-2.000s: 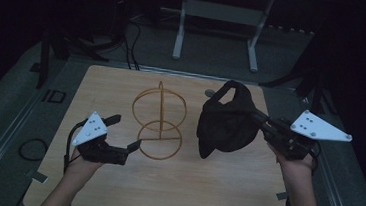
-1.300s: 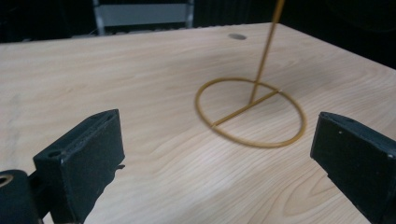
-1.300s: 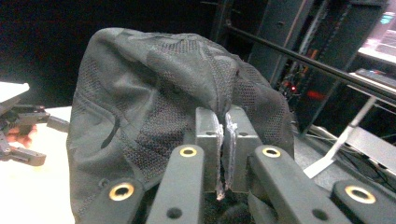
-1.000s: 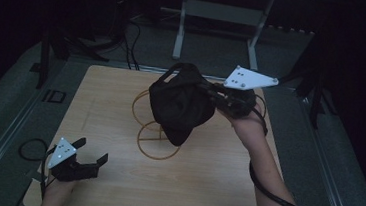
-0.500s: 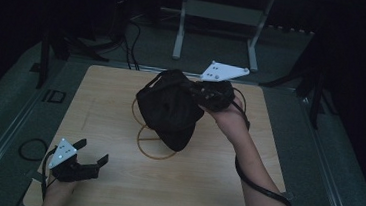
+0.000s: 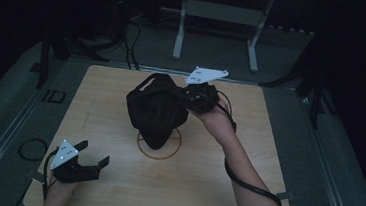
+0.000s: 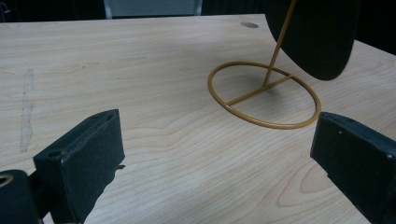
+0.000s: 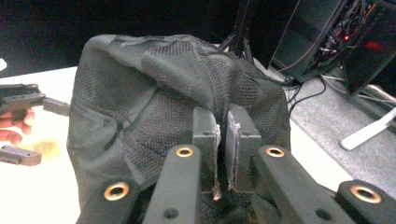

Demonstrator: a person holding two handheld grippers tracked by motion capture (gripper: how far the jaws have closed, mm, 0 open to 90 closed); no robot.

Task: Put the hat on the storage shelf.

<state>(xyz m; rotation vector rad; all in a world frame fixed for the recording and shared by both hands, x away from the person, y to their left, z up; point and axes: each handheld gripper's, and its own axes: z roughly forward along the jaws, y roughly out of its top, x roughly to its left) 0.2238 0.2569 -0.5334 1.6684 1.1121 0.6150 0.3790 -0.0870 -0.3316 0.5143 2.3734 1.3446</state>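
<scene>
Because the black mesh cap (image 6: 154, 109) sags in folds over the gold wire stand (image 6: 158, 145) at the table's (image 6: 268, 140) middle, we judge it light, soft and floppy. Our right gripper (image 8: 223, 135) has its fingers clamped on a pinch of its fabric, while our left gripper (image 6: 85, 164) rests near the front edge, fingers apart and empty.

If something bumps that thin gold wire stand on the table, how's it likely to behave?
The wire stand looks light: thin rod, open ring base, so a nudge would probably slide it. It seems stiff rather than floppy, keeping its round shape. With the black cap going over its top, held by the right gripper, it may get top-heavy and tip.
</scene>
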